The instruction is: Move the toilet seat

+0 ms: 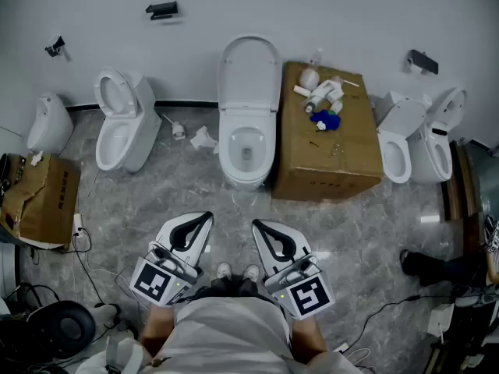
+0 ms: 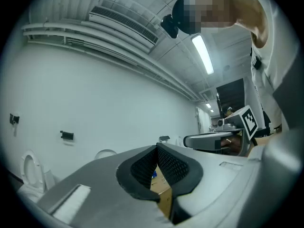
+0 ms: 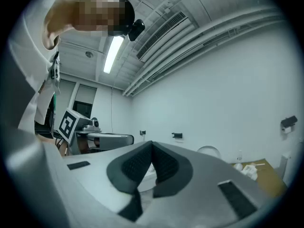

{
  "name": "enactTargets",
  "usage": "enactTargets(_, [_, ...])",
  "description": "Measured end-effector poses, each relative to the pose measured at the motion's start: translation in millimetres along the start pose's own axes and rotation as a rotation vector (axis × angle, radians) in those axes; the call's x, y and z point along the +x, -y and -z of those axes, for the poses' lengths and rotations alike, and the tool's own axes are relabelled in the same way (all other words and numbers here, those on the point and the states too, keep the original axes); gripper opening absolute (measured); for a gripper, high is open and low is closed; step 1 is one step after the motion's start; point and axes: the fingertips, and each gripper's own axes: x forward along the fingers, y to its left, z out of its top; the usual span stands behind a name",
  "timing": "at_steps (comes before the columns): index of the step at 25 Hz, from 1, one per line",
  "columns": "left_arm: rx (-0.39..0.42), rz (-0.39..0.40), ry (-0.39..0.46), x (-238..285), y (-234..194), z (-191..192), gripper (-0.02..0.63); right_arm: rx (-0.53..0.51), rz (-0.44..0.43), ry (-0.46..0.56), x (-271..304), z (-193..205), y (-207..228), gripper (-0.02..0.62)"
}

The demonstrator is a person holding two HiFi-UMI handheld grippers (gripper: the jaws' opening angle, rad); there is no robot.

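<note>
Fingers (image 2: 171,167) together: left gripper (image 1: 204,218), right gripper (image 1: 259,226) | toilet seat (image 1: 228,146) well ahead | box (image 1: 327,142) alongside

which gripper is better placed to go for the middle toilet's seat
Right, by a little. Both are shut, empty and short of the toilet, but the right gripper lines up almost straight with its bowl, while the left gripper sits off to one side.

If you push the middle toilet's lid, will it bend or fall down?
Probably stiff: the lid looks like smooth hard plastic. It stands up by the wall, so a pull would likely swing it down. Its shiny surface may be slippery.
</note>
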Motion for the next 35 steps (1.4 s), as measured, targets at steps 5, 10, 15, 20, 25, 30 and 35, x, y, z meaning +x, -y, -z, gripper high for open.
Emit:
enactTargets(5, [0.000, 0.000, 0.000, 0.3, 5.4, 0.9, -0.005, 0.021, -0.004, 0.018, -3.9, -0.3, -0.1, -0.002])
enactTargets(10, [-0.008, -0.001, 0.005, 2.5, 11.1, 1.3, -0.005, 0.026, 0.006, 0.068, -13.4, -5.2, 7.8, -0.002])
enactTargets(15, [0.003, -0.005, -0.002, 9.6, 23.3, -2.0, -0.005, 0.021, 0.008, 0.066, -24.1, -5.3, 13.0, -0.002])
enactTargets(20, [0.005, 0.000, -0.006, 16.7, 30.8, -1.3, -0.005, 0.023, -0.007, 0.051, -27.2, -1.3, 15.1, -0.002])
enactTargets(25, [0.029, -0.006, -0.013, 28.0, 18.7, 2.1, -0.005, 0.010, -0.020, 0.040, -13.6, -0.1, 25.0, -0.002])
enactTargets(30, [-0.002, 0.025, 0.023, 41.7, -2.5, 3.8, -0.005, -0.005, 0.002, 0.029, 10.2, 2.1, 41.1, -0.002])
enactTargets(35, [-0.013, 0.050, 0.029, 61.1, -37.1, 8.7, -0.005, -0.008, 0.018, 0.018, 45.6, 8.6, 57.6, -0.002])
